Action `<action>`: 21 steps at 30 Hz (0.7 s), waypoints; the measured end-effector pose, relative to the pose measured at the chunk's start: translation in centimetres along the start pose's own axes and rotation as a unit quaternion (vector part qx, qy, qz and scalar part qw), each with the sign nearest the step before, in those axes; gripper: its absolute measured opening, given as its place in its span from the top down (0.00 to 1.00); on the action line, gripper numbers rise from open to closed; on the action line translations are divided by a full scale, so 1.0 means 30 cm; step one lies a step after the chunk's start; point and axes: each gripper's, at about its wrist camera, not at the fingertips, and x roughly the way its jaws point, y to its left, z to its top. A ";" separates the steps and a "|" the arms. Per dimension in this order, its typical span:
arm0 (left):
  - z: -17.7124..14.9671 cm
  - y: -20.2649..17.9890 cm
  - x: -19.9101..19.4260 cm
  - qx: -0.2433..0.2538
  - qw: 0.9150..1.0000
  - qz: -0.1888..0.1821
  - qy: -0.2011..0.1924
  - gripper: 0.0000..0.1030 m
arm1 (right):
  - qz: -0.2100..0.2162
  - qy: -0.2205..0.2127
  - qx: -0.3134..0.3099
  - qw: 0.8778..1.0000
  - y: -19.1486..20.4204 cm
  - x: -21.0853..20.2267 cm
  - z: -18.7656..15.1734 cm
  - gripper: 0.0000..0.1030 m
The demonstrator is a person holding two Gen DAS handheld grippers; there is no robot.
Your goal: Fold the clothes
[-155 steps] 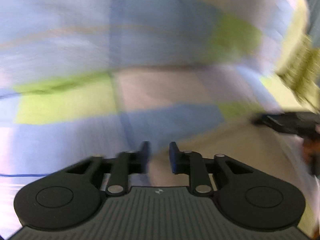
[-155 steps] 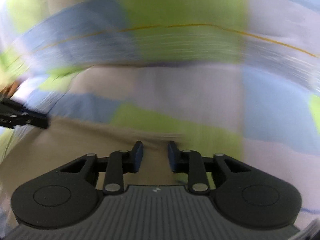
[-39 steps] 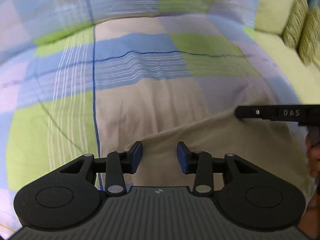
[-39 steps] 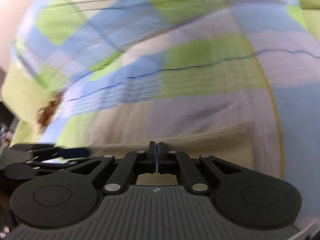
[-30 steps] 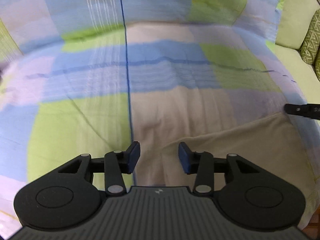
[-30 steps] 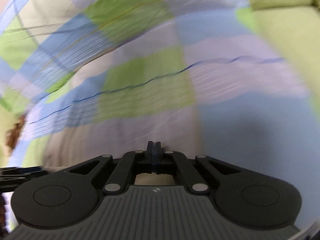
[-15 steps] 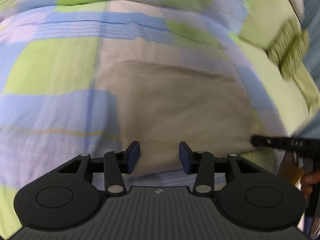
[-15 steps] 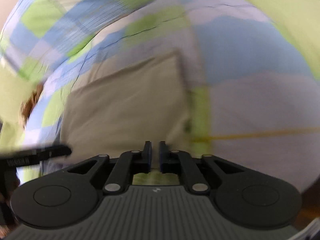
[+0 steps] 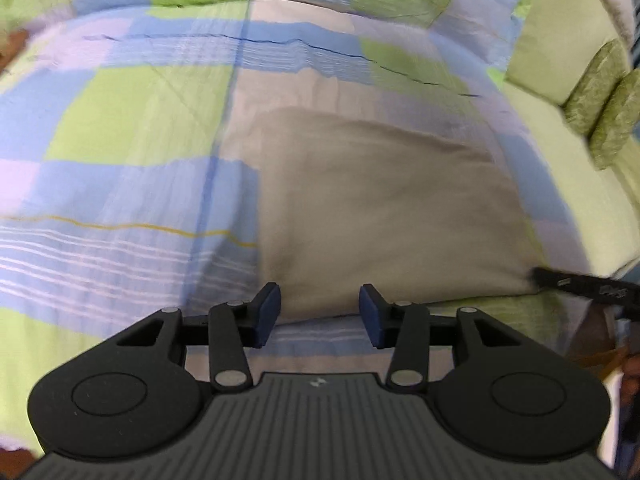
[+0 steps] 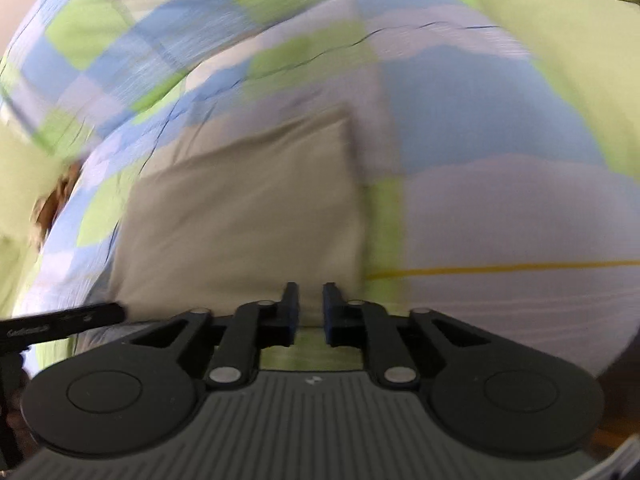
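A beige folded garment [image 9: 384, 208] lies flat as a rectangle on the checked bedspread [image 9: 120, 128]. My left gripper [image 9: 319, 312] is open and empty, just short of the garment's near edge. In the right wrist view the garment [image 10: 244, 216] lies ahead and to the left. My right gripper [image 10: 307, 312] is open by a narrow gap and holds nothing, at the garment's near right corner. The right gripper's finger shows in the left wrist view [image 9: 580, 286] at the garment's right edge. The left gripper's finger shows in the right wrist view [image 10: 64, 322].
The bedspread has blue, green and lilac squares. Plain green pillows [image 9: 556, 40] and patterned green cushions [image 9: 604, 108] lie at the far right. A yellow-green sheet [image 10: 560, 40] shows at the right of the right wrist view.
My right gripper was shut a second ago and has opened a little, letting go of the garment. Both grippers have drawn back towards the near edge. The garment now lies flat and folded.
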 end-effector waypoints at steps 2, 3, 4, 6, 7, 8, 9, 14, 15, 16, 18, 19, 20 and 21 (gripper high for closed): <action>0.006 0.007 -0.019 -0.019 0.999 0.026 0.022 0.50 | -0.031 -0.006 -0.015 0.999 -0.025 -0.046 0.008 0.85; 0.012 0.011 -0.023 -0.035 0.998 0.039 0.043 0.48 | -0.040 -0.007 -0.014 0.999 -0.041 -0.068 0.009 0.85; 0.023 0.012 -0.025 -0.056 0.994 0.054 0.073 0.45 | -0.044 -0.010 -0.007 0.999 -0.064 -0.096 0.014 0.84; 0.038 -0.004 -0.022 -0.069 0.990 0.070 0.097 0.43 | -0.048 -0.014 -0.002 0.999 -0.080 -0.127 0.018 0.80; 0.048 -0.019 -0.021 -0.072 0.988 0.080 0.109 0.41 | -0.051 -0.014 -0.005 0.999 -0.086 -0.142 0.020 0.77; 0.058 -0.037 -0.021 -0.070 0.987 0.089 0.116 0.38 | -0.050 -0.012 -0.011 0.999 -0.082 -0.149 0.019 0.77; 0.065 -0.051 -0.024 -0.066 0.987 0.094 0.116 0.36 | -0.049 -0.010 -0.017 0.999 -0.079 -0.157 0.018 0.76; 0.107 -0.137 -0.033 -0.031 0.987 0.110 0.110 0.28 | -0.031 -0.006 -0.047 0.998 -0.027 -0.173 0.004 0.70; 0.112 -0.144 -0.030 -0.027 0.988 0.110 0.110 0.28 | -0.028 -0.005 -0.049 0.998 -0.015 -0.168 0.002 0.70; 0.118 -0.149 -0.029 -0.024 0.988 0.109 0.109 0.28 | -0.023 -0.005 -0.052 0.998 0.011 -0.157 -0.004 0.68; 0.122 -0.147 -0.027 -0.020 0.988 0.105 0.109 0.28 | -0.018 -0.004 -0.055 0.998 0.037 -0.152 -0.010 0.67; 0.122 -0.139 -0.025 -0.019 0.989 0.101 0.111 0.27 | -0.016 -0.002 -0.057 0.998 0.060 -0.146 -0.016 0.66; 0.122 -0.130 -0.024 -0.017 0.989 0.097 0.112 0.27 | -0.015 0.000 -0.059 0.998 0.072 -0.143 -0.018 0.66; 0.119 -0.124 -0.024 -0.016 0.989 0.094 0.114 0.26 | -0.015 0.001 -0.061 0.998 0.084 -0.139 -0.019 0.66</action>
